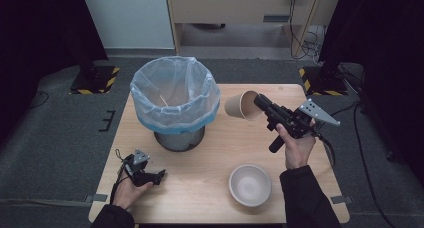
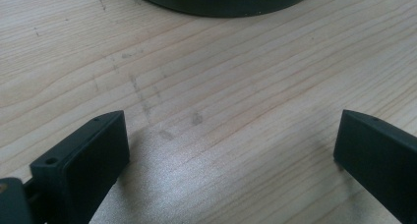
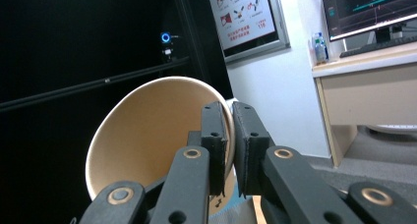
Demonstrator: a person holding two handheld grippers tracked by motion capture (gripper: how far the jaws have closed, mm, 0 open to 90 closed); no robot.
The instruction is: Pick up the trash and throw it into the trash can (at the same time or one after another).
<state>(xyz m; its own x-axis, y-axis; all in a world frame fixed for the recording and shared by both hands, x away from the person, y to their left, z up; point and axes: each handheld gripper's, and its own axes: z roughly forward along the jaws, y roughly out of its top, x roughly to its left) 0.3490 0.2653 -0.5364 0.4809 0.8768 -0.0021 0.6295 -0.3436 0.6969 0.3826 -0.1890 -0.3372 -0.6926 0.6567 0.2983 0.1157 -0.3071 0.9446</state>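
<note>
Where grey carpet spreads, a wooden table (image 1: 210, 163) stands before dark curtains (image 1: 35, 28).

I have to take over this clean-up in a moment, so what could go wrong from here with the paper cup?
The right gripper pinches the paper cup only by its rim wall, so it may slip or crumple. The cup hangs tilted beside the lined bin, not over it, so a release now would likely drop it on the table. Swinging it across could snag the loose liner.
</note>
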